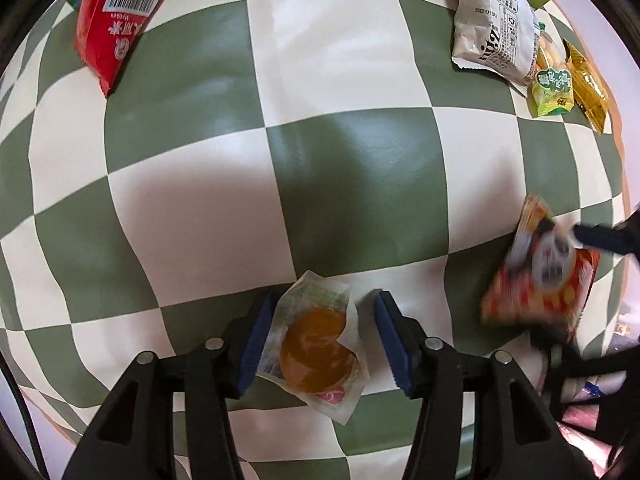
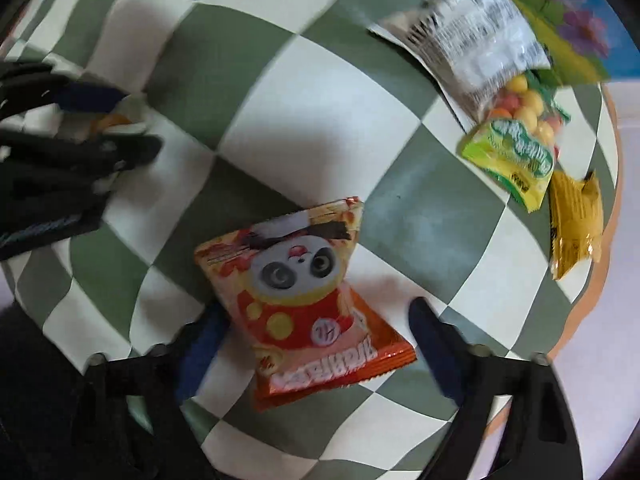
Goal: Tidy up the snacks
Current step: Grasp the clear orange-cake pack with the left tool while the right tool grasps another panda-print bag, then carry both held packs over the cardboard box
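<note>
Nearest you, your left gripper (image 1: 320, 342) stands wide open around the clear packet with the orange disc (image 1: 314, 350), its left pad just touching the wrapper, while your right gripper (image 2: 316, 344) gapes equally wide around the panda snack bag (image 2: 302, 300), gripping nothing. Only the left view shows the red packet (image 1: 114, 24) at the far left. Both views show the white bag (image 1: 494, 26), green candy bag (image 2: 514, 154) and yellow packet (image 2: 576, 222) clustered far right on the checkered cloth (image 1: 340, 160).

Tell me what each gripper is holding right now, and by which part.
Nothing is held. The left gripper is open around the round pastry packet, the right gripper open around the panda snack bag; gaps show beside the pads.
</note>
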The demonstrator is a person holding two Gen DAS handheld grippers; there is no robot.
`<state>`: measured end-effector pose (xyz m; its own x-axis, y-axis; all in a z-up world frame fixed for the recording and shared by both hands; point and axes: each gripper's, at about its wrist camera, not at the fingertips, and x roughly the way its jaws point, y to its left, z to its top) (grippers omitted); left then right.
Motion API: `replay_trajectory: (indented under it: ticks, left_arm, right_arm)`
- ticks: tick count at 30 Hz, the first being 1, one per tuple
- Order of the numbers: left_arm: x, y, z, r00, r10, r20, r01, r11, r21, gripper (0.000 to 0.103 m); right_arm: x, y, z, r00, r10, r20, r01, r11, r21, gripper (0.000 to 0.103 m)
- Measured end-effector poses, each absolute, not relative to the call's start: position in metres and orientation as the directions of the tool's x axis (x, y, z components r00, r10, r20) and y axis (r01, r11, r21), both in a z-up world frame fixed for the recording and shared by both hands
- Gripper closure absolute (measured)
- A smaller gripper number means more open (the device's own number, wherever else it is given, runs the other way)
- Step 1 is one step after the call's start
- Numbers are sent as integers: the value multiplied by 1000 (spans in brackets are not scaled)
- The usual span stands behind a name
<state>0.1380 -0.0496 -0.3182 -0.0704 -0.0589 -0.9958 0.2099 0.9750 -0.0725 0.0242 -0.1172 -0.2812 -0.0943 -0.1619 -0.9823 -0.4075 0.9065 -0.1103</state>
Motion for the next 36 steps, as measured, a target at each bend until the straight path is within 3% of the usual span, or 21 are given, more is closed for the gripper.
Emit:
replay_trajectory:
  ticks: [1, 3, 5, 10, 11, 12, 13, 14, 16, 19, 27, 36]
  left_arm:
    - [139, -47, -318, -83, -82, -993, 198, 975, -97, 37]
    - [133, -47, -320, -111, -153, -982, 151, 974, -169, 27]
    - [132, -39, -320, -116, -191, -975, 115, 972, -204, 27]
    - [128, -39, -320, -122, -157, -980, 148, 973, -174, 27]
    - [126, -44, -321, -118, -137, -984, 156, 976, -155, 29]
    - [124, -46, -320, -103, -103, -989, 164, 979, -119, 37]
    - [122, -47, -320, -87, -66, -994, 173, 982, -80, 53]
    - [120, -49, -319, -71, -42, -997, 183, 982, -54, 57]
    - [118, -48, -316, -58, -41, -997, 180, 982, -51, 58]
    - [111, -49, -309, -41, -39, -998, 178, 983, -46, 58]
    - [102, -50, -275, 9, -71, -997, 168, 983, -68, 59]
    - [131, -37, -166, 167, -205, -965, 159, 971, -179, 59]
  right_arm:
    - [29, -126, -281, -107, -126, -986, -331, 940, -84, 32]
    - [37, -152, -282, -135, 10, -991, -132, 991, 27, 32]
    - [40, -170, -283, -145, 118, -982, -6, 993, 120, 32]
    - [45, -163, -286, -173, 115, -978, -20, 993, 120, 26]
    - [46, -161, -286, -173, 106, -979, -25, 993, 111, 26]
    - [47, -157, -287, -169, 97, -981, -26, 994, 103, 26]
    - [48, -152, -289, -161, 92, -983, -22, 995, 97, 26]
    - [47, -150, -288, -146, 84, -986, -15, 996, 87, 28]
    - [44, -147, -286, -100, 59, -993, -12, 998, 61, 43]
    - [37, -153, -279, -59, 76, -995, 17, 997, 75, 51]
    - [31, -184, -231, 49, 207, -977, 91, 973, 211, 53]
    - [60, -203, -128, 243, 340, -909, 76, 927, 368, 53]
